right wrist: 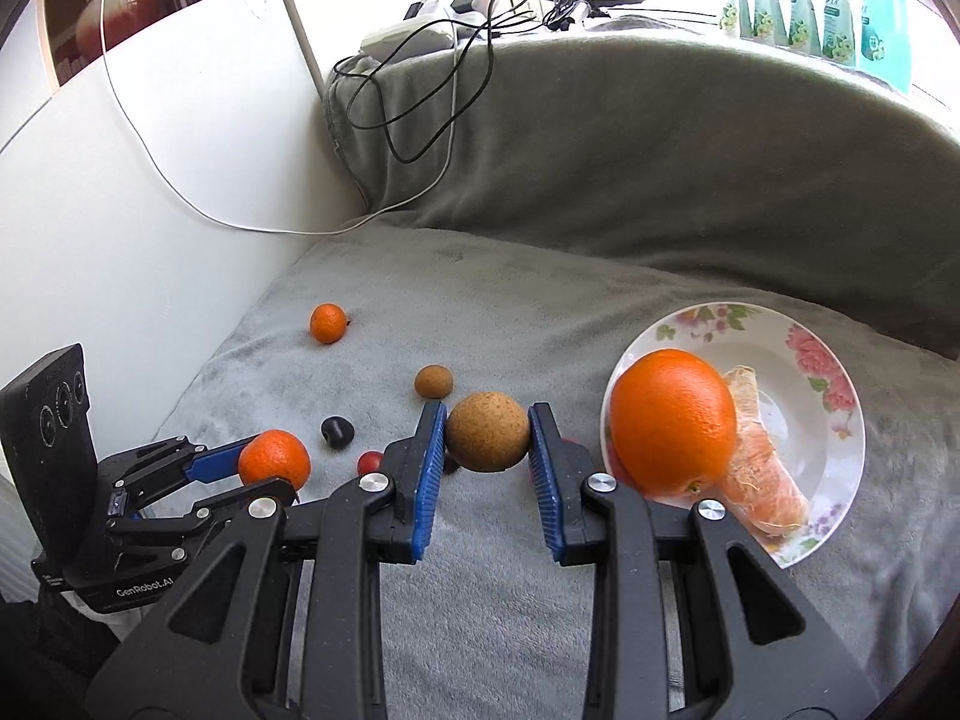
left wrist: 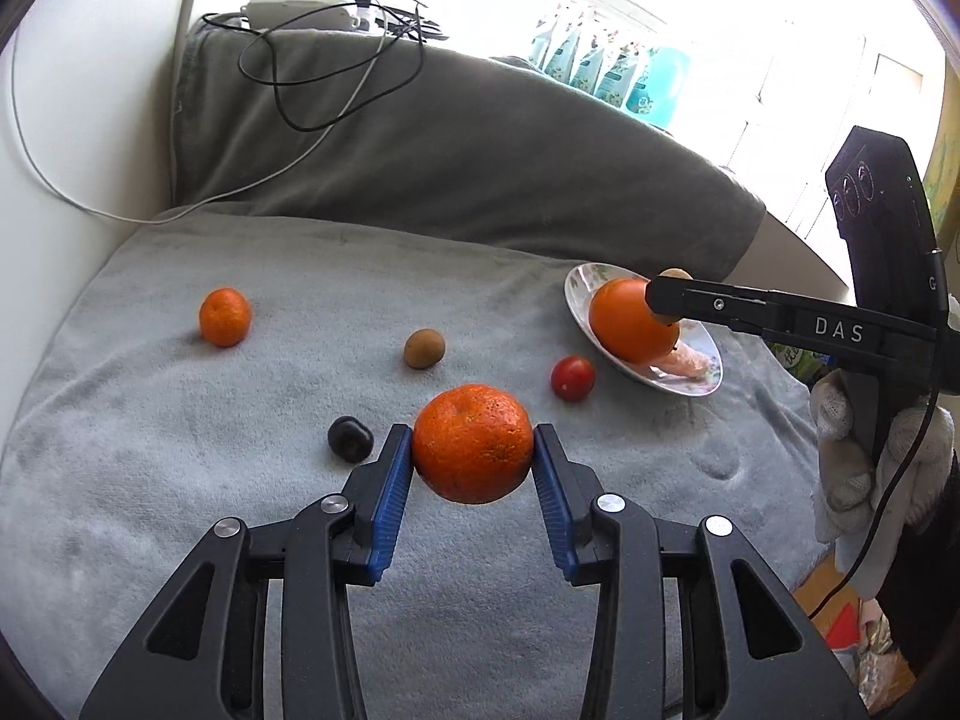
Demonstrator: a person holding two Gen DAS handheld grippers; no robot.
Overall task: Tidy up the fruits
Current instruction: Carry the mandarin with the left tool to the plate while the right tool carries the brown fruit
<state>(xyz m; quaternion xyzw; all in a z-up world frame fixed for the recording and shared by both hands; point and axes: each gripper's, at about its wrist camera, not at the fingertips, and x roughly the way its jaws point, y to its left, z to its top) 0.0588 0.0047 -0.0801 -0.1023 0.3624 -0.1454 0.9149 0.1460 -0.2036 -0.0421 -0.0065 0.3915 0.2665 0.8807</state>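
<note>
A mandarin (left wrist: 473,443) is pinched between the left gripper's (left wrist: 473,468) blue pads, above the grey blanket (left wrist: 180,480). A brown kiwi (right wrist: 487,432) is pinched in the right gripper (right wrist: 487,462); just right of it, a flowered plate (right wrist: 840,420) holds a large orange (right wrist: 672,420) and peeled segments (right wrist: 762,474).

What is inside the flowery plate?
The flowery plate holds a big orange and peeled orange segments leaning beside it. The orange covers the plate's left part, so anything beneath it cannot be seen.
</note>
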